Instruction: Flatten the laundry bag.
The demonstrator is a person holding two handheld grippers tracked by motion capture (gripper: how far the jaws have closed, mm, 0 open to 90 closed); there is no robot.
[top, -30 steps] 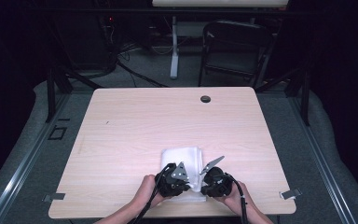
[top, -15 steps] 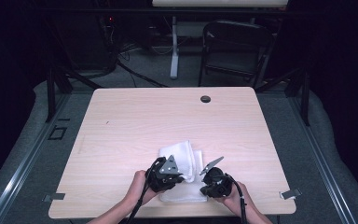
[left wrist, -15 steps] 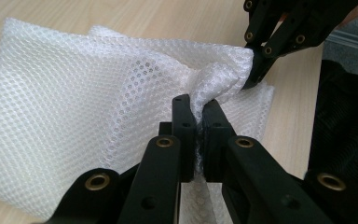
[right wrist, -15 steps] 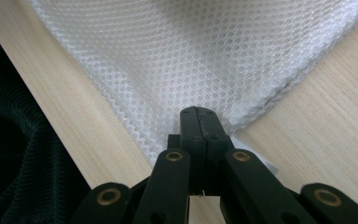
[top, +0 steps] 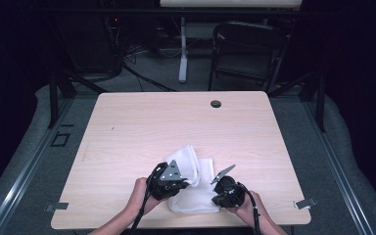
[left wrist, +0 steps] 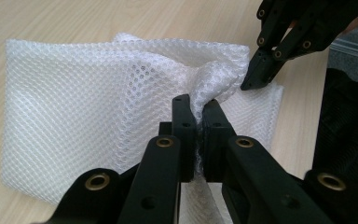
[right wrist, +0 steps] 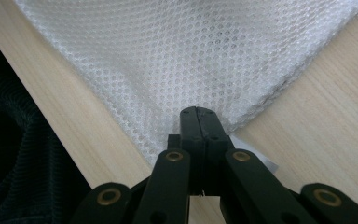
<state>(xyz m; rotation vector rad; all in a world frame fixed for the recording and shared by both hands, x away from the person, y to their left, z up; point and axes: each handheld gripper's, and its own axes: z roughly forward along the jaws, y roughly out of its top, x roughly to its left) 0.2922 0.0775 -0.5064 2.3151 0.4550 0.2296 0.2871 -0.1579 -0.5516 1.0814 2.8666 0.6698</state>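
Both tools pinch the white mesh cloth (left wrist: 98, 107).

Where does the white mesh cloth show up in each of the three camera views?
High view: white mesh cloth lies low and centre on the table, between both grippers.
Left gripper view: it spreads across the left and middle, a fold pinched in the left gripper.
Right gripper view: it covers the upper part, its corner clamped by the right gripper.
Shared landmark: the pale wood table.
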